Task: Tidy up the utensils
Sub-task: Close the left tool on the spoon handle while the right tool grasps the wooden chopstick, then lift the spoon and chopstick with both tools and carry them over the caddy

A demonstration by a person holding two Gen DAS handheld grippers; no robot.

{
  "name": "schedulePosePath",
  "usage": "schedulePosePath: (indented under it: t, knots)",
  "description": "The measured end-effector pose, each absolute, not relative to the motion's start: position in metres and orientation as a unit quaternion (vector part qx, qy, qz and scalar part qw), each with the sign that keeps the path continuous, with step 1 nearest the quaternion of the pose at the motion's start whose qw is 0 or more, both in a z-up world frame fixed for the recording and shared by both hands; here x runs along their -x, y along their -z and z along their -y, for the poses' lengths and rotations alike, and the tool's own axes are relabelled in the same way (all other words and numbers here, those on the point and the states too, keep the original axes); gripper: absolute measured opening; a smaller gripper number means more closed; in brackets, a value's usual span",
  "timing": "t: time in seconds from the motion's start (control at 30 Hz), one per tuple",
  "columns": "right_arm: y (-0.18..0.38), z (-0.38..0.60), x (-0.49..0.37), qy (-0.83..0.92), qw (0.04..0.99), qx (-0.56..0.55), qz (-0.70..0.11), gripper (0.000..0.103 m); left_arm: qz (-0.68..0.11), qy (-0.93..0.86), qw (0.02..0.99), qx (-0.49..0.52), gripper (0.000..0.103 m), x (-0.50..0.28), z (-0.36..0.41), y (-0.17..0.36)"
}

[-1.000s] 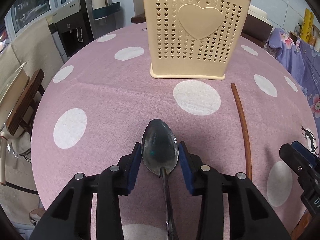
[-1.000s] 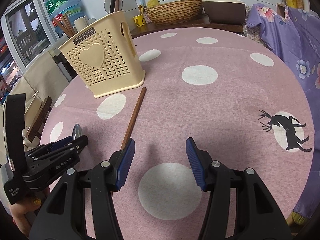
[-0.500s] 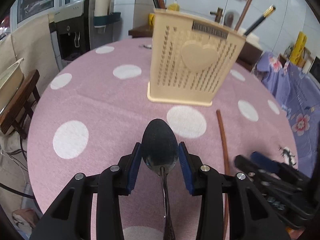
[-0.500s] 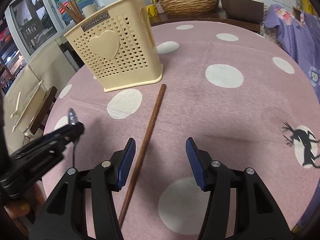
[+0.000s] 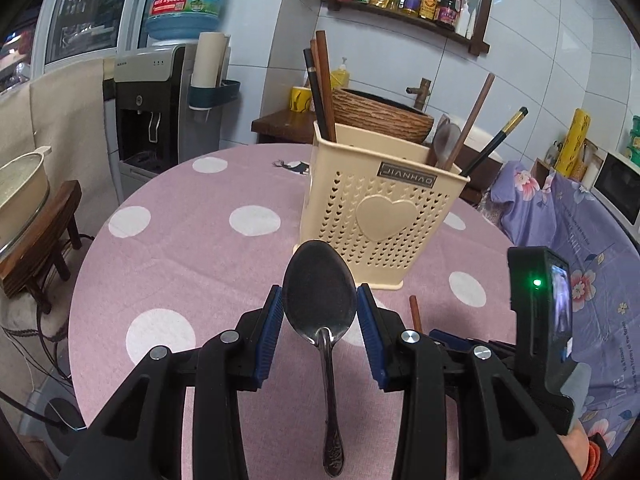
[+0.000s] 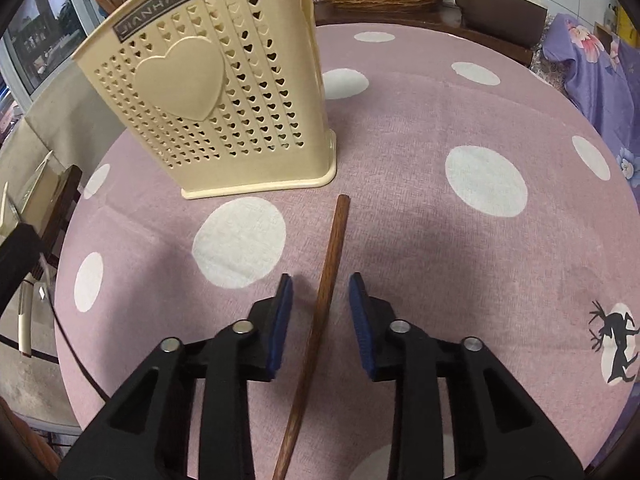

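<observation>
A round surface [image 6: 420, 128] under pink polka-dot cloth fills both frames. The cream perforated plastic holder [image 5: 380, 220], centre frame, already has chopsticks and a spoon in it. The left tongs [image 5: 320, 308] are clenched on a steel spoon [image 5: 320, 300], raised before the holder. The right tongs [image 6: 320, 304] straddle a brown wooden chopstick [image 6: 326, 292], unclenched. Both utensils remain to store.

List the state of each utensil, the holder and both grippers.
Spoon: lifted, bowl clamped in the left gripper.
Brown chopstick: flat on the tablecloth, between the right gripper's open jaws, ungripped.
Utensil holder: upright, holding chopsticks and a spoon.
</observation>
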State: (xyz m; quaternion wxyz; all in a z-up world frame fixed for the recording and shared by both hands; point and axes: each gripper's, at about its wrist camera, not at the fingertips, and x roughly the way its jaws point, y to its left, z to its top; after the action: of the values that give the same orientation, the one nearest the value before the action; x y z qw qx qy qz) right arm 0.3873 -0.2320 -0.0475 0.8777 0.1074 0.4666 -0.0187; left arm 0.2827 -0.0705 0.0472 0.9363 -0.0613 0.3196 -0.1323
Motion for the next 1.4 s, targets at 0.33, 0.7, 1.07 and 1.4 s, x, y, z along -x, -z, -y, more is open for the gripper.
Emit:
schedulePosePath:
  t: [0.33,0.7,1.07,1.4]
  knots:
    - [0.048,0.237,-0.399,0.023,0.871,-0.132,-0.473,0.009,-0.315,0.144,0.936,0.062,0.038,-0.292,0.077,-0.042]
    - [0.038,0.248,-0.392,0.013,0.878,-0.162,-0.451,0.009,-0.310,0.143,0.938,0.066,0.038,-0.288,0.074,-0.045]
    - [-0.031,0.257,-0.333,-0.021,0.925,-0.177,-0.334,0.008,-0.284,0.147,0.945,0.070,0.038,-0.273,0.068,-0.064]
    - [-0.094,0.256,-0.280,-0.055,0.958,-0.149,-0.239,0.008,-0.282,0.146,0.946,0.061,0.038,-0.267,0.065,-0.066]
